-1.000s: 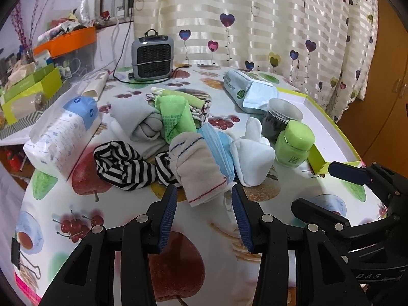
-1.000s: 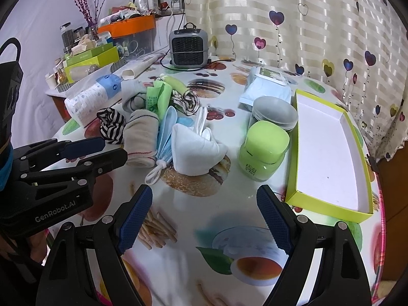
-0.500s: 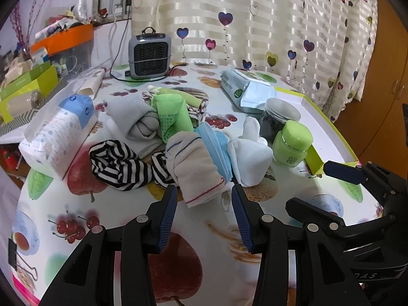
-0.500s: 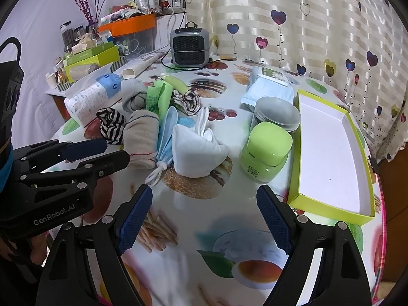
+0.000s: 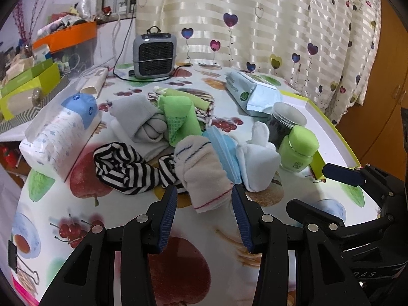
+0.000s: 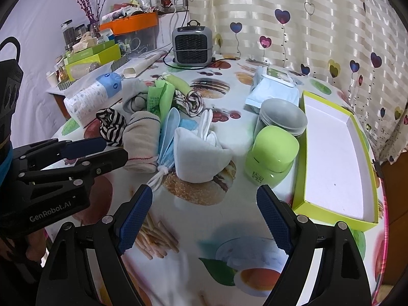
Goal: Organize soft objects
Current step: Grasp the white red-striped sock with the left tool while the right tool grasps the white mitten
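Left gripper (image 5: 204,204) half-open, empty — beige sock (image 5: 202,176) just ahead between its fingertips, lined up for grabbing; right gripper (image 6: 204,211) wide open, empty.

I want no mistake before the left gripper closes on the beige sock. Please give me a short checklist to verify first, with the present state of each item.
1. Left gripper open: ok, the jaws stand apart.
2. Beige sock lined up: ok, its near end lies between the fingertips.
3. Sock free of neighbours: not ok, the striped cloth and the blue masks touch it.
4. Right gripper out of the way: ok, open and empty, off to the side.
5. Green tray ready: ok, nothing lies inside.
6. Green jar safe from a knock: cannot tell, it stands close to the white cloth.
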{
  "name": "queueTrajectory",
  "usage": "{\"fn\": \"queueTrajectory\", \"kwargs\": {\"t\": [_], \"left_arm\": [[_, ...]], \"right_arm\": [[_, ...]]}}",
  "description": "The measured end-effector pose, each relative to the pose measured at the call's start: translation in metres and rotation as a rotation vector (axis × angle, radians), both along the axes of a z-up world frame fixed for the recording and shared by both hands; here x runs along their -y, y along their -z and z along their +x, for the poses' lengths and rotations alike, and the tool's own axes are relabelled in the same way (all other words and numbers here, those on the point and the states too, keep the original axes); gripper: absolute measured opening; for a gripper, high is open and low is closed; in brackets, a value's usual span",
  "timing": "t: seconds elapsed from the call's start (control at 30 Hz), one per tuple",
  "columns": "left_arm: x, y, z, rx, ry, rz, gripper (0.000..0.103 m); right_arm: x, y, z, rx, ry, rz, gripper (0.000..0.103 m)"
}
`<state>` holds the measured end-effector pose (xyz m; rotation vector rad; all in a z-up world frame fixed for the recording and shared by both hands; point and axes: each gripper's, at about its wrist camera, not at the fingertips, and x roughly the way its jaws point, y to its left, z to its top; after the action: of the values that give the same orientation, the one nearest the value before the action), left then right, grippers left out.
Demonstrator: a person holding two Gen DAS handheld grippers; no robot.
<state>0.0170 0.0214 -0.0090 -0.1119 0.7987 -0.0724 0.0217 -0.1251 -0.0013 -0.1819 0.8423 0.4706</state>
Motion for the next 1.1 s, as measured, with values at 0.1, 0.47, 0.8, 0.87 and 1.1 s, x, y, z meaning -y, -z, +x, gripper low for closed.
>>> {"fn": "queueTrajectory", "kwargs": {"t": [0.1, 0.47, 0.8, 0.87, 1.1], "left_arm": [[-0.008, 0.0, 0.002, -0.001, -0.019, -0.003, 0.043], [-0.023, 0.003, 0.01, -0.015, -0.026, -0.065, 0.043], [-0.015, 0.013, 0.028, -0.026, 0.023, -0.152, 0.05], [-0.013, 0.014, 0.032, -0.029, 0.023, -0.147, 0.05], [-0.013, 0.02, 0.034, -0.03, 0.017, -0.16, 0.045]], "right_arm": [[-0.002, -0.001, 0.003, -0.004, -0.006, 0.009, 0.084], [-0.011, -0.003, 0.016, 0.006, -0.011, 0.045, 0.084], [-0.001, -0.006, 0.024, 0.014, 0.021, 0.049, 0.084], [0.0, -0.006, 0.026, 0.017, 0.024, 0.054, 0.084], [-0.003, -0.007, 0.03, 0.032, 0.002, 0.06, 0.084]]}}
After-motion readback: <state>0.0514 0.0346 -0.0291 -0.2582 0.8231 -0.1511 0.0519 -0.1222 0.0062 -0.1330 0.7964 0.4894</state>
